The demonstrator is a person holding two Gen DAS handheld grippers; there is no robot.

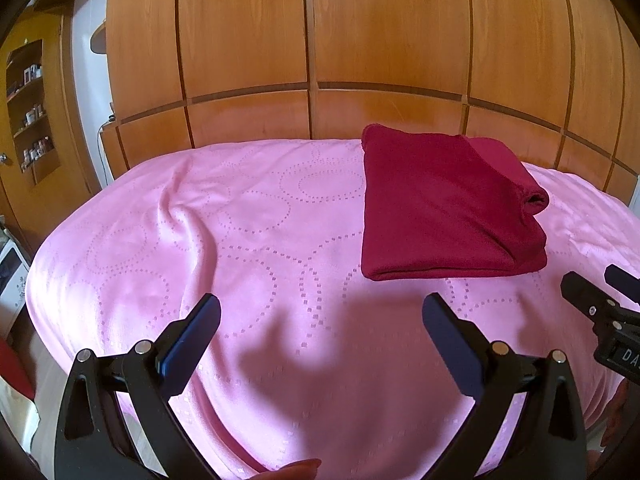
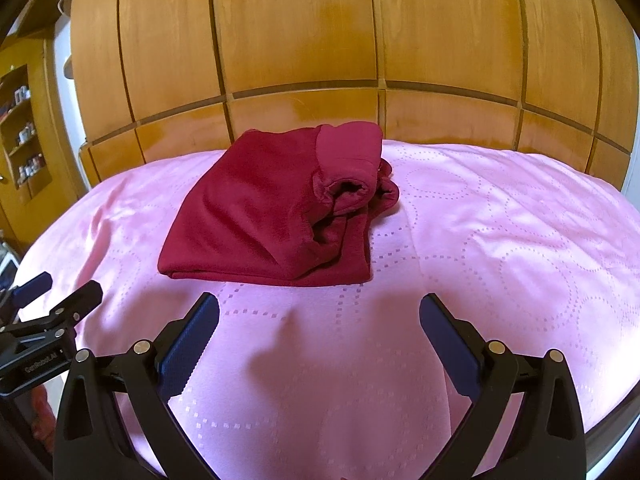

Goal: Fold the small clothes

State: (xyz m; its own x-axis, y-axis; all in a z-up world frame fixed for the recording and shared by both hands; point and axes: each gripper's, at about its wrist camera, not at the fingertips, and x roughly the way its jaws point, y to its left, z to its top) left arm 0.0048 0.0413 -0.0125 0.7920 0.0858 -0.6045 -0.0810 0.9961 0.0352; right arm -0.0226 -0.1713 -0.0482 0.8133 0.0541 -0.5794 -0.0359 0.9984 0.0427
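Wooden wardrobe panels (image 1: 312,40) rise behind a bed spread with a pink cover (image 1: 248,240) patterned in dotted rings. On that cover lies the dark red garment (image 1: 444,208), folded into a thick rectangle with a rolled cuff showing on its right side. Both grippers hang above the cover on the near side of the garment — the left gripper (image 1: 320,320) and the right gripper (image 2: 319,316), each with fingers spread wide, holding nothing, apart from the cloth.

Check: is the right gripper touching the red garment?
Apart. In the right wrist view, the right gripper is open, and a strip of pink bedspread shows between its fingertips and the folded red garment.
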